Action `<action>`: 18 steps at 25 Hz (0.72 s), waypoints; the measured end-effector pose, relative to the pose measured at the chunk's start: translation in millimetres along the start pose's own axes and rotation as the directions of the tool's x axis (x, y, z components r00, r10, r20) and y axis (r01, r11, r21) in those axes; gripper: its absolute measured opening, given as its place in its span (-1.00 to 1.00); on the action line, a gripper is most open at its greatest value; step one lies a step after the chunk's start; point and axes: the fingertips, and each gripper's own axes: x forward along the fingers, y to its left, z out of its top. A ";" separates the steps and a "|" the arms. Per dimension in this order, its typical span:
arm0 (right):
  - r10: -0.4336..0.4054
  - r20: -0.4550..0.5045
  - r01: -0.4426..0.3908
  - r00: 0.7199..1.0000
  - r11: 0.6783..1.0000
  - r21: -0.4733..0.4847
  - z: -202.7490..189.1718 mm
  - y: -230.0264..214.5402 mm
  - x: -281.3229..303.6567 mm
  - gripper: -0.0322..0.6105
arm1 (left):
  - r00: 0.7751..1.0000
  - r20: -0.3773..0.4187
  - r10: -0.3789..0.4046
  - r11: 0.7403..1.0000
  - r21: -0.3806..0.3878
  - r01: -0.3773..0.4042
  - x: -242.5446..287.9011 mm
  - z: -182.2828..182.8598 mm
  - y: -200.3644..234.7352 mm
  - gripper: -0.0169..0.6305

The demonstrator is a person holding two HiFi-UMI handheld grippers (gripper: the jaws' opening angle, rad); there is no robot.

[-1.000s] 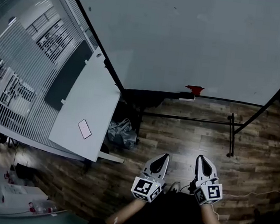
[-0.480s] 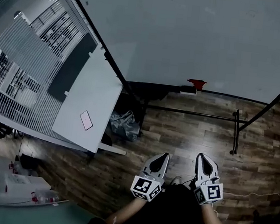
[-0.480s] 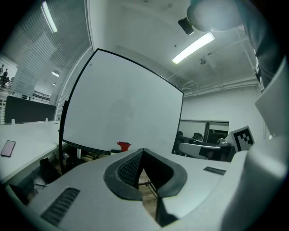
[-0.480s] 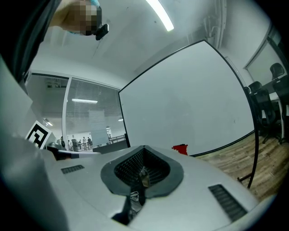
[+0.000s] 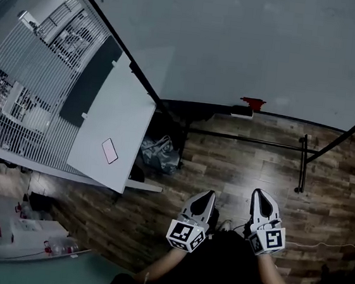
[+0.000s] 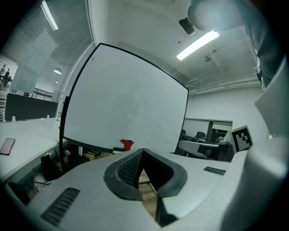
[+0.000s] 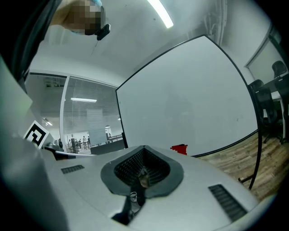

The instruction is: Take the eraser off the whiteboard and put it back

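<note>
Your left gripper point(image 5: 203, 199) and right gripper point(image 5: 261, 199) both have jaws together, nothing between them, held low over the floor point(image 5: 244, 171). The red eraser point(image 5: 252, 103) sits at the whiteboard's point(image 5: 239, 43) bottom edge — well apart from both.

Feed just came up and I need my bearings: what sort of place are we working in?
Most likely an office or meeting room: a large framed whiteboard on a stand, a white desk beside it, and glass-walled partitions off to one side.
</note>
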 end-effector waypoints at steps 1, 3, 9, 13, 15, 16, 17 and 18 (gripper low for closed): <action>-0.009 0.003 0.009 1.000 1.000 -0.004 0.6 -2.2 5.0 -0.85 | 1.000 0.001 -0.007 1.000 -0.001 0.007 5.3 0.8 3.0 -0.92; -0.019 0.010 0.019 1.000 1.000 -0.010 2.6 -4.9 16.3 -0.85 | 1.000 0.005 -0.022 1.000 -0.002 0.022 17.1 4.0 10.7 -0.92; -0.075 0.018 0.075 0.997 0.996 -0.037 13.5 -12.7 59.4 -0.85 | 0.998 0.020 -0.067 0.998 -0.011 0.067 55.6 25.0 40.3 -0.92; -0.106 0.018 0.107 0.994 0.993 -0.043 17.9 -17.6 89.1 -0.85 | 0.994 0.014 -0.104 0.994 -0.022 0.105 78.1 34.8 62.4 -0.92; -0.130 0.006 0.130 0.992 0.991 -0.027 19.4 -18.7 102.0 -0.85 | 0.992 0.008 -0.123 0.992 -0.034 0.123 87.1 37.9 73.1 -0.92; -0.142 0.011 0.142 0.990 0.990 -0.019 21.4 -18.7 107.4 -0.85 | 0.991 0.004 -0.132 0.990 -0.040 0.132 90.9 39.0 77.7 -0.92; -0.152 0.019 0.153 0.988 0.988 -0.016 23.4 -18.4 112.2 -0.85 | 0.990 0.001 -0.140 0.989 -0.044 0.140 94.2 40.1 81.7 -0.92; -0.160 0.025 0.160 0.987 0.987 -0.018 24.7 -18.2 116.6 -0.85 | 0.989 -0.001 -0.148 0.988 -0.046 0.148 97.5 41.3 85.3 -0.92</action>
